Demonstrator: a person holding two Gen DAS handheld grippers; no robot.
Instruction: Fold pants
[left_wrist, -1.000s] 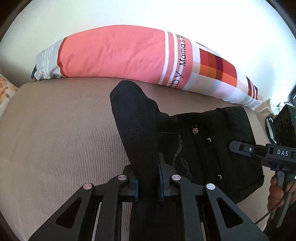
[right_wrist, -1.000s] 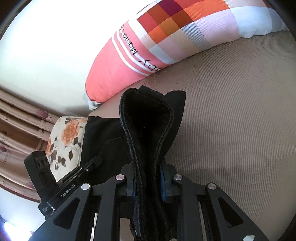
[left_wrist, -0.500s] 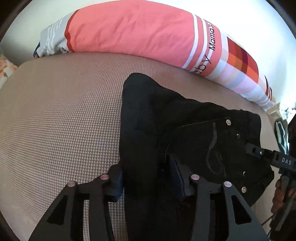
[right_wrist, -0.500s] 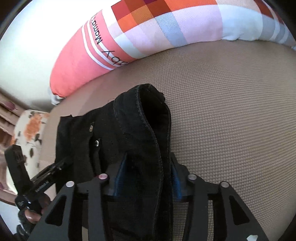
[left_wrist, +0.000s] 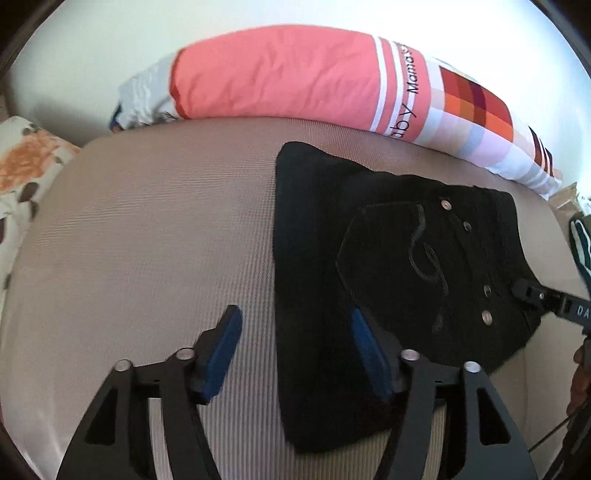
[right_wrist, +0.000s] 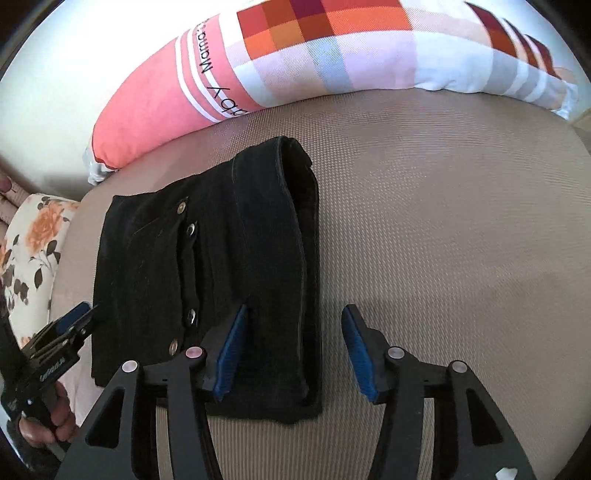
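Observation:
Black pants (left_wrist: 388, 258), with a stitched pocket and metal studs, lie folded flat on the beige bed (left_wrist: 147, 240). My left gripper (left_wrist: 295, 321) hangs over their left edge. Its jaws are opening, the cloth lies between them, and the blue pads press on nothing. In the right wrist view the pants (right_wrist: 207, 258) show their thick folded right edge. My right gripper (right_wrist: 295, 314) straddles that edge with its jaws opening too, the pads clear of the cloth. Each gripper shows at the side of the other's view.
A long pink, striped and checked pillow (left_wrist: 295, 74) lies along the far edge by the white wall, also in the right wrist view as the pillow (right_wrist: 332, 55). A floral cushion (right_wrist: 33, 240) sits at the left. A hand (right_wrist: 48, 424) holds the left gripper's handle.
Both grippers were shut on raised folds of the pants. They came down and opened, and the cloth dropped out of the pads and now lies flat.

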